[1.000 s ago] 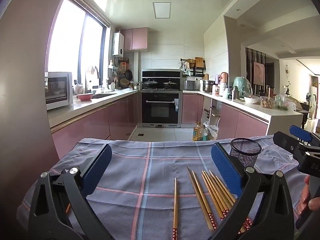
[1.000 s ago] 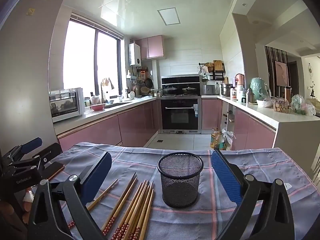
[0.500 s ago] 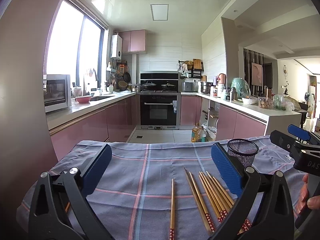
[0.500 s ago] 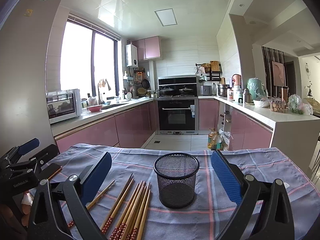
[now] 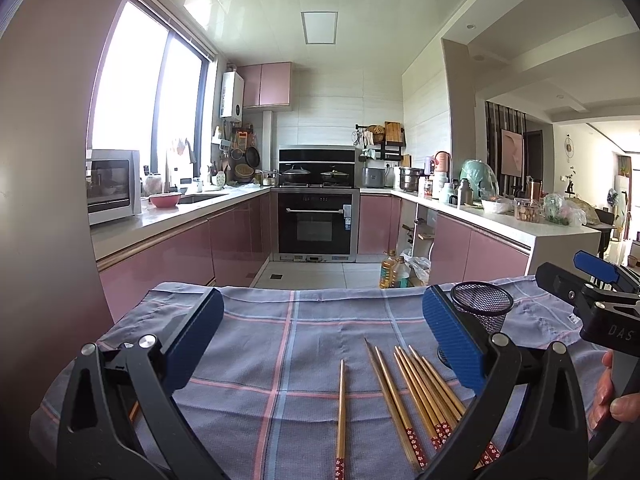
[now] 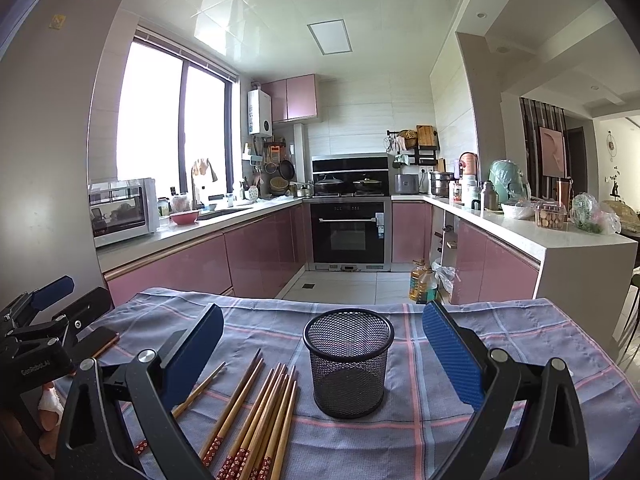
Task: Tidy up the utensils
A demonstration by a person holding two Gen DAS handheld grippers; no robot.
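Several wooden chopsticks (image 5: 416, 392) with red patterned ends lie on a grey plaid cloth (image 5: 280, 336); one chopstick (image 5: 340, 412) lies apart to their left. They also show in the right wrist view (image 6: 260, 416). A black mesh cup (image 6: 348, 364) stands upright to their right and looks empty; it also shows in the left wrist view (image 5: 482, 312). My left gripper (image 5: 320, 344) is open and empty above the chopsticks. My right gripper (image 6: 322, 356) is open and empty, facing the cup, which stands a little beyond its fingers.
The cloth covers a table whose far edge (image 6: 320, 300) faces a kitchen with pink cabinets. A phone-like object (image 6: 96, 340) lies on the cloth at the left. The left gripper shows in the right wrist view (image 6: 36, 336), the right gripper in the left view (image 5: 592, 296).
Both views have tilted slightly, so the table sits a little lower in frame. Chopsticks and cup have not moved. Both grippers stay open.
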